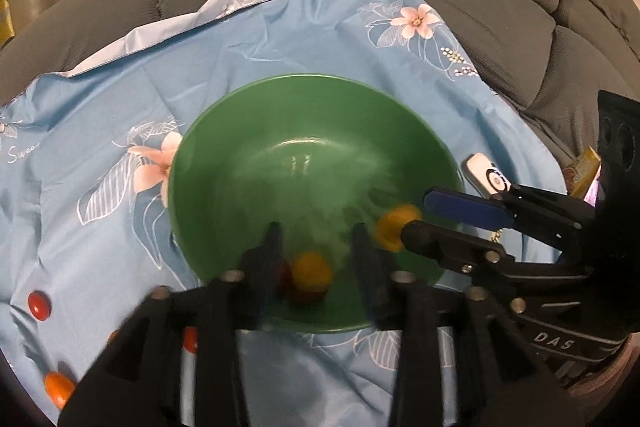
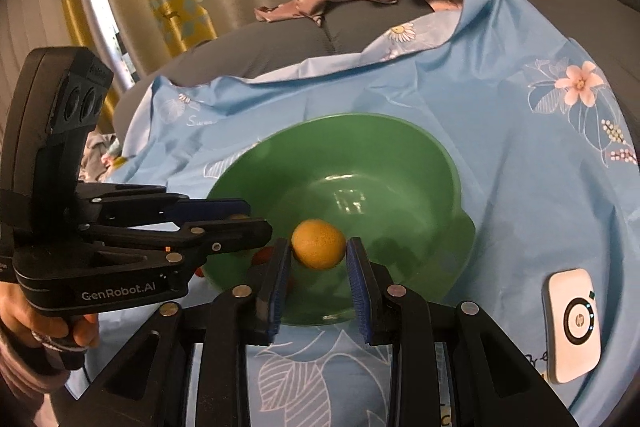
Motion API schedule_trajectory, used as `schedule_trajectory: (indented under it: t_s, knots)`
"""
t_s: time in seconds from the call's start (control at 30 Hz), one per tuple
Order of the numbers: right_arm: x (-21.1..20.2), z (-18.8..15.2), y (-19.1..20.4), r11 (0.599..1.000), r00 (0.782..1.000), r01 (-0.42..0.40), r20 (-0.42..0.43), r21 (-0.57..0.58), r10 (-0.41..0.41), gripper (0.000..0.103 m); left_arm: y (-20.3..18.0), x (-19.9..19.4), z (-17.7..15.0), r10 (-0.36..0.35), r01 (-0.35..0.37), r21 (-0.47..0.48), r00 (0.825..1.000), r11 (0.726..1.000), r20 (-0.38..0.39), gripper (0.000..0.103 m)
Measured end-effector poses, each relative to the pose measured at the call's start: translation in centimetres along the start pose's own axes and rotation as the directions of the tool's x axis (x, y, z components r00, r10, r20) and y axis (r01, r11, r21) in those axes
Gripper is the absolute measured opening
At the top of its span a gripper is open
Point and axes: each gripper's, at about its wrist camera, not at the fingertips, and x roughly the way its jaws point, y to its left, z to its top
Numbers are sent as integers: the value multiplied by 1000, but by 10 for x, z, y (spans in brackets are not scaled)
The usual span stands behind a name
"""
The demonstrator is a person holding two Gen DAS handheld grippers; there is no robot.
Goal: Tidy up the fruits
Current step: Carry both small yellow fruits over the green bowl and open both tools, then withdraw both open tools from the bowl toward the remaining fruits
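over the green bowl (image 2: 448, 163), right gripper (image 2: 318, 255) clamping yellow fruit (image 2: 318, 243), seemingly long axis crosswise

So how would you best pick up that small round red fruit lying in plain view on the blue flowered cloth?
Pinch the small round red fruit across its middle, coming straight down from above. It is round, so any two sides should do, and it lies alone on the blue flowered cloth.

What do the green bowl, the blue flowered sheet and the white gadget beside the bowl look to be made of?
Green bowl: glossy, probably glazed ceramic or hard plastic; a sharp window glare sits on its floor. Blue sheet: thin woven fabric with a slight sheen; it creases and drapes over the sofa. White gadget: smooth, semi-gloss moulded plastic by its rounded corners, though the look leaves that open.
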Motion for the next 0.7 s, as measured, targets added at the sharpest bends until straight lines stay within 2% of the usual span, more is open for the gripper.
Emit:
schedule_trajectory:
  t_s: [0.03, 0.2, 0.37, 0.47, 0.7]
  knots:
    - [0, 0, 0, 1000, 1000, 0, -1, 2, 0, 31, 0, -2, 0, 5, -5, 0, 1000, 1000, 7, 61]
    - [-10, 0, -1, 1000, 1000, 7, 13, 17, -7, 32, 5, -21, -4, 24, -22, -28, 998, 999, 60, 74]
    - [-29, -1, -3, 999, 999, -19, 52, 35, 17, 32, 20, -64, -26, 95, -85, -77, 985, 993, 141, 95]
    - [-35, -5, -2, 998, 998, -37, 54, 42, 35, 32, 31, -93, -48, 164, -140, -129, 966, 982, 198, 101]
    - [-37, -15, 28, 995, 995, -98, 26, 0, 98, 32, 50, -161, -103, 326, -253, -254, 894, 934, 306, 102]
